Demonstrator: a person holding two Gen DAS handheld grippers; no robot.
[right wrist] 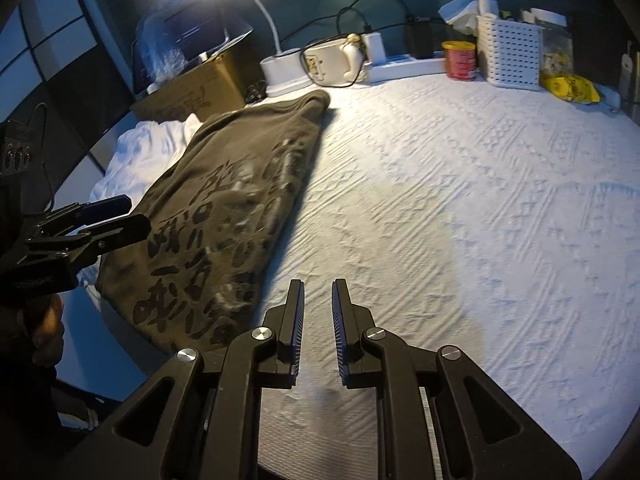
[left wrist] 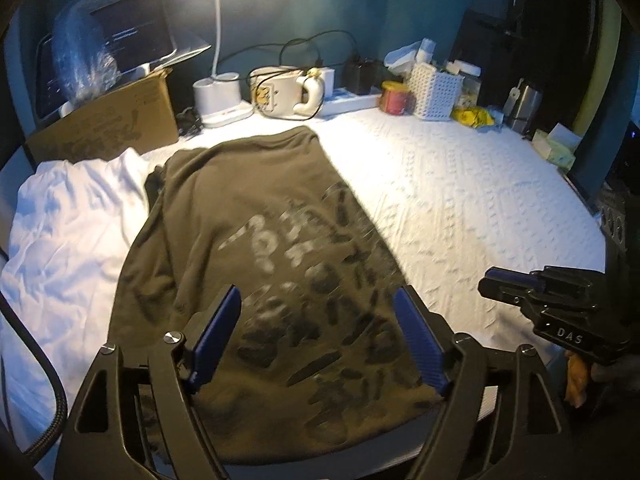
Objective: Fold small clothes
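White textured tablecloth [right wrist: 460,208] covers the table. Olive printed T-shirt [left wrist: 256,248] lies flat along its left part, already narrowed to a long strip, collar end far, hem at the near table edge. A crumpled white garment [left wrist: 76,216] lies just left of it, touching or slightly under the olive edge; cannot tell which.

Left gripper [left wrist: 318,320] hangs over the hem end, jaws spread wide, holding nothing. Right gripper [right wrist: 318,308] sits over bare cloth to the shirt's right, jaws nearly together with a narrow gap, empty.

Judgement: next step is likely the lengthwise fold, hem toward collar. Do it well by pinching both hem corners, all layers, lifting evenly so the strip does not skew. Right gripper must first widen and shift left to the near right corner.

In the way: white garment could get caught with the left corner. Far edge crowded: cardboard box [left wrist: 108,124], lamp base [left wrist: 222,100], mug [left wrist: 280,94], cables, perforated basket [right wrist: 510,54], red tin [right wrist: 460,60]; keep the fold short of them.
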